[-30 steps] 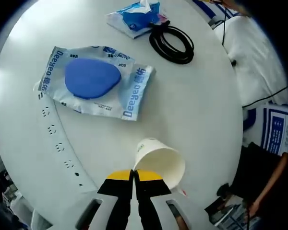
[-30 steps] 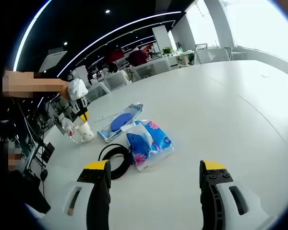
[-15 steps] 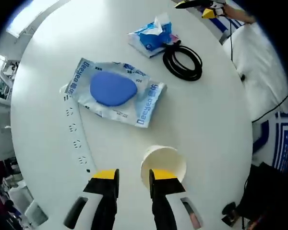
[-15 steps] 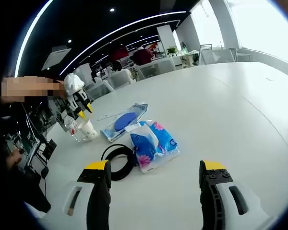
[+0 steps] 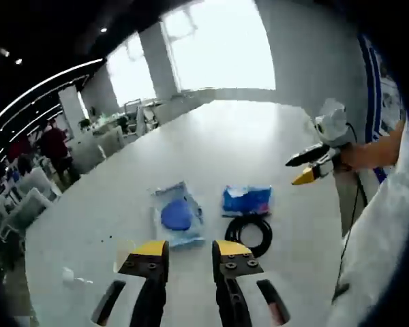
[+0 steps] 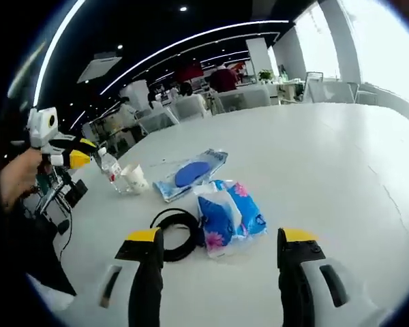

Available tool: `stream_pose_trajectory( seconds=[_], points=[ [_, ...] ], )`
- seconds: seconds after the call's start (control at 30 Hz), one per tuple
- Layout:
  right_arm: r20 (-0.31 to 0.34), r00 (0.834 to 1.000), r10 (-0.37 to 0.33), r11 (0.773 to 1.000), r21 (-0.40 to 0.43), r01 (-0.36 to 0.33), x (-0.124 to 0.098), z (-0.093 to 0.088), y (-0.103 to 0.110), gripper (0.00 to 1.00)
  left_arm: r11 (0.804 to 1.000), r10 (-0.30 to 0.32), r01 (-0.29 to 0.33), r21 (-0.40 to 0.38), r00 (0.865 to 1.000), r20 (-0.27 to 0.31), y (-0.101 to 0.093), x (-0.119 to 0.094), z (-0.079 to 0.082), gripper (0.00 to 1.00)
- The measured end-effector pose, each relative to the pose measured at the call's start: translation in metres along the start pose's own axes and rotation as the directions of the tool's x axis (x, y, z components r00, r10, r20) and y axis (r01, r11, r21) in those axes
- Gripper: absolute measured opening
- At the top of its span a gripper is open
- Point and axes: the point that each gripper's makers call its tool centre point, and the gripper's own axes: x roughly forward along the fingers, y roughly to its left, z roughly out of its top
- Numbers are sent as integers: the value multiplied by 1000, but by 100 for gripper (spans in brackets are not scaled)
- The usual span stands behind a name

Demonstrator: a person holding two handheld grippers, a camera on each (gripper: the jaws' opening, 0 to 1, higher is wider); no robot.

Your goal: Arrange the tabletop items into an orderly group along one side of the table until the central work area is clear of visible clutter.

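A white paper cup (image 6: pixel 135 178) stands upright on the white table (image 6: pixel 341 170), next to a small clear bottle (image 6: pixel 110 169). Nearby lie a wet-wipes pack with a blue lid (image 6: pixel 191 174), a blue tissue pack (image 6: pixel 230 216) and a black cable coil (image 6: pixel 177 228). My right gripper (image 6: pixel 221 245) hovers open just short of the tissue pack, holding nothing. My left gripper (image 5: pixel 189 253) is open and raised above the table, with the paper cup (image 5: pixel 125 251) half hidden behind its left jaw. Ahead of it lie the wipes pack (image 5: pixel 177 214), tissue pack (image 5: pixel 247 199) and cable (image 5: pixel 249 231).
The left gripper (image 6: pixel 58 146) appears in a hand at the left of the right gripper view. The right gripper (image 5: pixel 313 167) appears at the right of the left gripper view. Office chairs and desks stand beyond the table's far edge (image 5: pixel 191 95).
My left gripper went from shut on the cup's rim to open, let the cup go and lifted away. The cup now stands by the bottle. The right gripper stayed open, barely moving.
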Motion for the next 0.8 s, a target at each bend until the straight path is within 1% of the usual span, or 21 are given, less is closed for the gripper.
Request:
stream_pose_trajectory(
  seconds=[0.07, 0.1, 0.13, 0.17, 0.2, 0.23, 0.27, 0.3, 0.33, 0.37, 0.4, 0.43, 0.47, 0.5, 0.53, 0.57, 0.6, 0.67, 0.7, 0.73, 0.8],
  points=[
    [24, 996, 90, 995, -37, -90, 18, 32, 4, 48, 992, 37, -39, -123, 999, -20, -6, 13, -19, 20],
    [27, 995, 101, 992, -83, -98, 26, 48, 2, 45, 953, 57, -57, -297, 998, -7, -10, 25, -25, 20],
    [29, 994, 110, 981, -167, -104, 43, 71, -3, 44, 941, 19, -23, -337, 1000, -15, -20, 34, -31, 24],
    [8, 991, 136, 968, -214, -132, 56, 83, -1, 46, 907, 38, -17, -420, 998, 41, -21, 47, -27, 26],
    [-10, 989, 149, 966, -211, -147, 75, 100, -5, 47, 827, 66, -24, -562, 996, 53, -17, 57, -29, 28],
    [-25, 982, 186, 966, -181, -187, 92, 107, -2, 44, 798, 61, -28, -602, 998, 35, -19, 61, -33, 30],
    [-139, 955, 260, 946, -161, -281, 116, 102, 3, 37, 796, 74, -59, -603, 997, 0, -18, 76, -41, 26],
    [-162, 954, 250, 947, -165, -276, 123, 102, 0, 31, 750, 111, -96, -655, 994, -19, -10, 83, -46, 23],
    [-171, 955, 241, 938, -212, -275, 138, 105, -4, 26, 726, 135, -130, -676, 990, -46, -6, 92, -50, 25],
    [-199, 945, 260, 916, -259, -307, 161, 107, -5, 25, 631, 160, -117, -767, 987, -19, -1, 101, -45, 26],
    [-304, 918, 256, 914, -232, -332, 188, 96, -6, 26, 607, 179, -143, -782, 983, -41, 1, 104, -44, 26],
    [-342, 907, 246, 904, -257, -342, 195, 91, -5, 27, 647, 188, -159, -746, 981, -46, 3, 108, -42, 23],
    [-335, 908, 249, 898, -271, -346, 200, 93, 0, 26, 655, 186, -166, -738, 981, -55, 4, 112, -41, 21],
    [-369, 892, 263, 897, -246, -366, 221, 92, -2, 26, 596, 181, -180, -783, 980, -87, 11, 119, -50, 21],
    [-395, 883, 253, 894, -254, -370, 233, 92, -5, 25, 521, 207, -175, -835, 975, -76, 17, 125, -51, 22],
    [-380, 892, 246, 883, -293, -368, 244, 99, -2, 22, 473, 221, -165, -865, 973, -64, 20, 129, -50, 20],
    [-384, 887, 256, 860, -329, -391, 251, 102, 1, 21, 472, 250, -205, -857, 964, -93, 27, 133, -57, 18],
    [-441, 866, 236, 837, -360, -412, 266, 98, 2, 20, 438, 270, -245, -865, 954, -133, 32, 139, -66, 19],
    [-472, 847, 246, 811, -377, -446, 277, 96, 5, 20, 429, 282, -241, -871, 951, -124, 35, 141, -66, 20],
    [-490, 838, 239, 807, -380, -452, 283, 95, 4, 19, 400, 278, -243, -884, 951, -135, 39, 145, -70, 21],
    [-487, 835, 255, 806, -370, -462, 303, 100, 7, 15, 405, 290, -254, -878, 947, -140, 44, 150, -71, 21]
  ],
)
